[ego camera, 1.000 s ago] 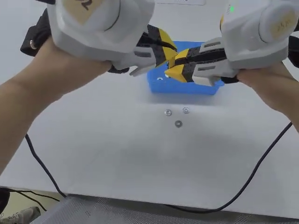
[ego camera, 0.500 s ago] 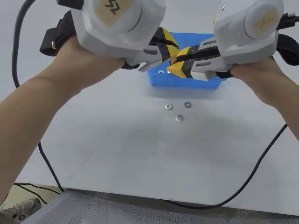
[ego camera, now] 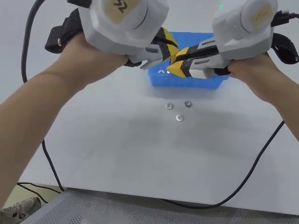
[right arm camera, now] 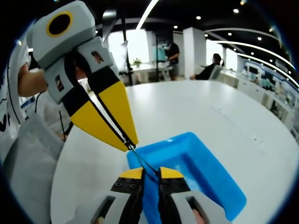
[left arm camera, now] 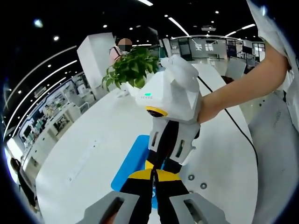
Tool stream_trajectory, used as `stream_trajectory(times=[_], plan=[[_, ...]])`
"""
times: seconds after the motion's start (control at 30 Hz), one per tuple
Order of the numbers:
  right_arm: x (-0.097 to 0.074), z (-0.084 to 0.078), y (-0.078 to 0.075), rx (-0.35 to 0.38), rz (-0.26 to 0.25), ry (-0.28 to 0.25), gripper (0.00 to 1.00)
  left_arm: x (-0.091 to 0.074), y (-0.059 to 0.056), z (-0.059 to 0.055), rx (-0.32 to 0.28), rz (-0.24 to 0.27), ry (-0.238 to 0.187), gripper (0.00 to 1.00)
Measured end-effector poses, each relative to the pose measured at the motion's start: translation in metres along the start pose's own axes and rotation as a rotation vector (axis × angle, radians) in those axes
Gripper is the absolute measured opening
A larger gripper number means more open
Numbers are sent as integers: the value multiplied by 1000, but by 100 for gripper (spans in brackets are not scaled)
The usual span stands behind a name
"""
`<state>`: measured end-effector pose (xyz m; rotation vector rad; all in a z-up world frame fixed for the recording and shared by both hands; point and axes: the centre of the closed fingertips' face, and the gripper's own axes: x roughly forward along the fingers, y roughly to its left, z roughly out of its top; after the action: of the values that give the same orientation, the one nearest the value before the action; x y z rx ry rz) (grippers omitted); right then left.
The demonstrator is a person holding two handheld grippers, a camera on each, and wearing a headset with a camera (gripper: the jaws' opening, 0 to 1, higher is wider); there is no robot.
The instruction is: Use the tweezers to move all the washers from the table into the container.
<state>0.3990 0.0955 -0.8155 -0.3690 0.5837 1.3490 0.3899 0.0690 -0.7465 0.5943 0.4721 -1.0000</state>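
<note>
Washers (ego camera: 179,118) on table (ego camera: 117,149): three.

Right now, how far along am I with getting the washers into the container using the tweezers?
Early days. Done: what looks like one washer lies in the blue container. In hand: the tweezers run between the left gripper and the right gripper, both above the container. Left: three washers sit on the table in front of it.

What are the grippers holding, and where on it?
Thin black tweezers, held at both ends: left gripper shut on one end, right gripper on the other, over the blue container.
</note>
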Motion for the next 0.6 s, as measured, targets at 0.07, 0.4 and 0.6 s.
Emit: stream_trajectory(times=[0.07, 0.4, 0.6], plan=[[-1, 2, 0, 1, -1, -2, 8, -1, 0, 1, -3, 0, -1, 0], [-27, 32, 16, -6, -38, -83, 10, -33, -7, 28, 20, 27, -62, 0], [-42, 45, 34, -38, -50, -113, 12, -54, -17, 41, 21, 19, -88, 0]])
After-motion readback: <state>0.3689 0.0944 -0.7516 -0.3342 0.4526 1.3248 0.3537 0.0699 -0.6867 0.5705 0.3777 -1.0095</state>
